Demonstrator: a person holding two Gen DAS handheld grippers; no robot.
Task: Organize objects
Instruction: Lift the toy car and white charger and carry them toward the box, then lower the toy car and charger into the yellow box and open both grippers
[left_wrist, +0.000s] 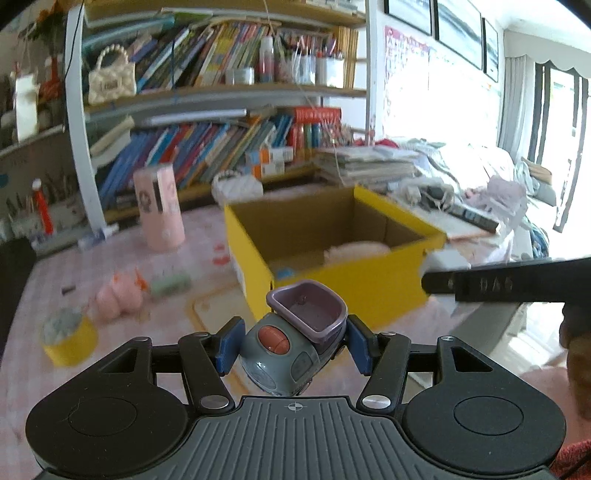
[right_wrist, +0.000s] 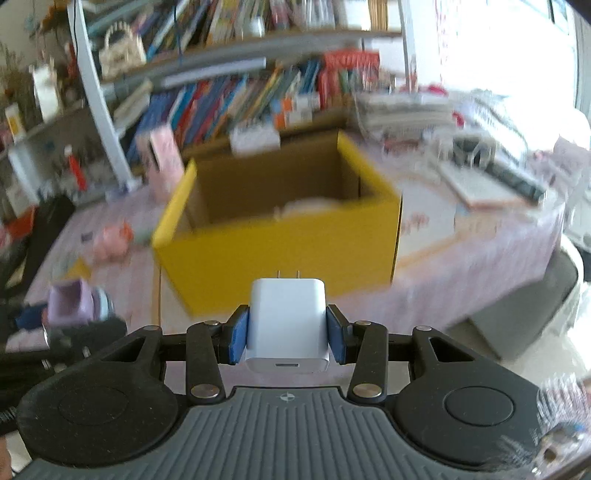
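Observation:
My left gripper (left_wrist: 293, 345) is shut on a grey toy truck (left_wrist: 284, 354) with a purple bucket and an orange button, held above the pink table in front of the yellow box (left_wrist: 332, 280). My right gripper (right_wrist: 288, 334) is shut on a white wall charger (right_wrist: 287, 325), prongs pointing forward, in front of the same yellow box (right_wrist: 277, 254). The box is open on top and holds a pink soft item (left_wrist: 356, 249). The left gripper with the toy also shows in the right wrist view (right_wrist: 74, 306) at lower left. The right gripper's black arm (left_wrist: 517, 282) crosses the left wrist view's right side.
On the table left of the box lie a pink plush toy (left_wrist: 118, 293), a green item (left_wrist: 170, 282), a yellow tape roll (left_wrist: 68, 338) and a pink cylinder (left_wrist: 159, 208). Bookshelves (left_wrist: 221, 92) stand behind. Papers and clutter (left_wrist: 443, 199) lie to the right.

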